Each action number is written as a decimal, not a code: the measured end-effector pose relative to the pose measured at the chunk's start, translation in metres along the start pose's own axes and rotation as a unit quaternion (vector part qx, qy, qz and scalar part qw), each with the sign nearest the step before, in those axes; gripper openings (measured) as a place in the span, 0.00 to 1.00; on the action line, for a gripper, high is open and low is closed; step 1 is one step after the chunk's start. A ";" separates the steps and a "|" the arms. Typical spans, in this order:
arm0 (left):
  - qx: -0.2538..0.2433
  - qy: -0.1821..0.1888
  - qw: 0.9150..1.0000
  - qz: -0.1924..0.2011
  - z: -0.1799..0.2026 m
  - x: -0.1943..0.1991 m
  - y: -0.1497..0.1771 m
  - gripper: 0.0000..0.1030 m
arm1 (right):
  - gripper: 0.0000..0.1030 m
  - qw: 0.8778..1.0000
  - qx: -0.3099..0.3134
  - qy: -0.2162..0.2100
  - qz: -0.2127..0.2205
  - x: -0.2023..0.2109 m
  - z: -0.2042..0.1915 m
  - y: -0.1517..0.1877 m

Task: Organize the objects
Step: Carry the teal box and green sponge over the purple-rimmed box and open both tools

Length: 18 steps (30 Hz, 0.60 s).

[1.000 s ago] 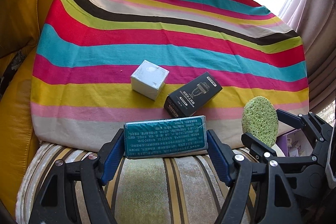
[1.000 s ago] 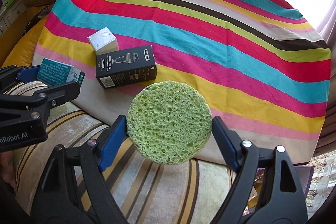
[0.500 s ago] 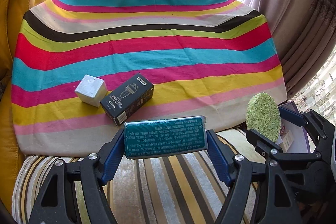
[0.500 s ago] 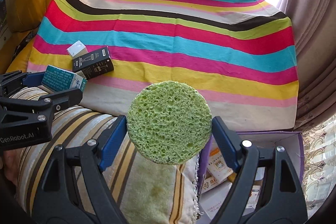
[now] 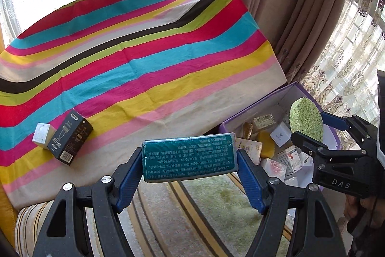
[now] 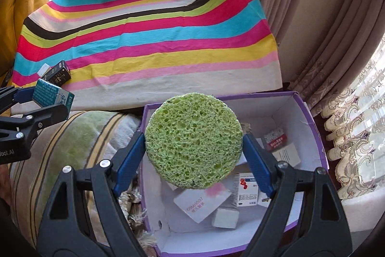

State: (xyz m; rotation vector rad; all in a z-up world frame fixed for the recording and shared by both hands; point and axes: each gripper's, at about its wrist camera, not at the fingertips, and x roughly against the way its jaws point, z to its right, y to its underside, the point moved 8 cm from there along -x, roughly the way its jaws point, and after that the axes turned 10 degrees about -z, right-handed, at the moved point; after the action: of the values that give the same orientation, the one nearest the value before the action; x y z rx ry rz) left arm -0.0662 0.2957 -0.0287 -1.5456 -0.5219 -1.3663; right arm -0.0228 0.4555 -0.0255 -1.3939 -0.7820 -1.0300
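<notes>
My left gripper (image 5: 189, 158) is shut on a teal box (image 5: 189, 156) with printed text, held lengthwise between the blue pads above a striped cushion. My right gripper (image 6: 194, 144) is shut on a round green sponge (image 6: 194, 140), held over the open purple box (image 6: 305, 107). From the left wrist view the sponge (image 5: 305, 120) and the right gripper (image 5: 312, 127) hang over the purple box (image 5: 255, 110) at the right. In the right wrist view the teal box (image 6: 51, 93) and left gripper (image 6: 36, 100) sit at the far left.
A black box (image 5: 71, 136) and a small white box (image 5: 43, 135) lie on the rainbow-striped cloth (image 5: 144, 59) at the left. The purple box holds several small packages (image 6: 204, 201). Curtains (image 6: 312, 16) hang on the right; a yellow cushion (image 6: 14, 6) stands far left.
Both grippers have swung right with their loads and rolled. The black and white boxes have slid to the left of view, and the purple box has come in under the sponge.
</notes>
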 end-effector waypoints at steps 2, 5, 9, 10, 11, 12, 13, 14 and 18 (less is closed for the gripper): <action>-0.020 0.003 1.000 -0.003 0.017 -0.003 -0.002 0.73 | 0.81 1.000 -0.016 0.008 -0.003 -0.001 0.020 0.007; -0.047 0.008 0.999 -0.010 0.038 -0.008 -0.004 0.73 | 0.81 0.999 -0.036 0.023 -0.008 -0.003 0.045 0.018; -0.085 0.016 0.996 -0.020 0.068 -0.014 -0.003 0.73 | 0.81 0.997 -0.058 0.046 -0.020 -0.008 0.074 0.038; -0.094 0.017 0.995 -0.022 0.075 -0.016 -0.003 0.73 | 0.81 0.996 -0.065 0.047 -0.024 -0.009 0.080 0.044; -0.103 0.019 0.994 -0.025 0.082 -0.017 -0.003 0.73 | 0.81 0.996 -0.072 0.045 -0.027 -0.011 0.085 0.049; -0.111 0.021 0.993 -0.027 0.089 -0.019 -0.002 0.73 | 0.81 0.995 -0.078 0.046 -0.030 -0.013 0.090 0.053; -0.119 0.023 0.992 -0.030 0.096 -0.021 -0.001 0.73 | 0.81 0.995 -0.081 0.047 -0.033 -0.015 0.094 0.057; -0.128 0.026 0.991 -0.034 0.103 -0.023 0.001 0.73 | 0.81 0.995 -0.084 0.047 -0.035 -0.016 0.097 0.060; -0.163 0.034 0.985 -0.048 0.127 -0.030 0.008 0.73 | 0.81 0.994 -0.095 0.045 -0.039 -0.018 0.106 0.068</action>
State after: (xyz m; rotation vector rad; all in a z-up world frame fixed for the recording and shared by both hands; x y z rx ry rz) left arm -0.0039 0.4094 -0.0460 -1.7433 -0.3450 -1.6350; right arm 0.0468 0.5559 -0.0626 -1.4753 -0.6910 -1.2468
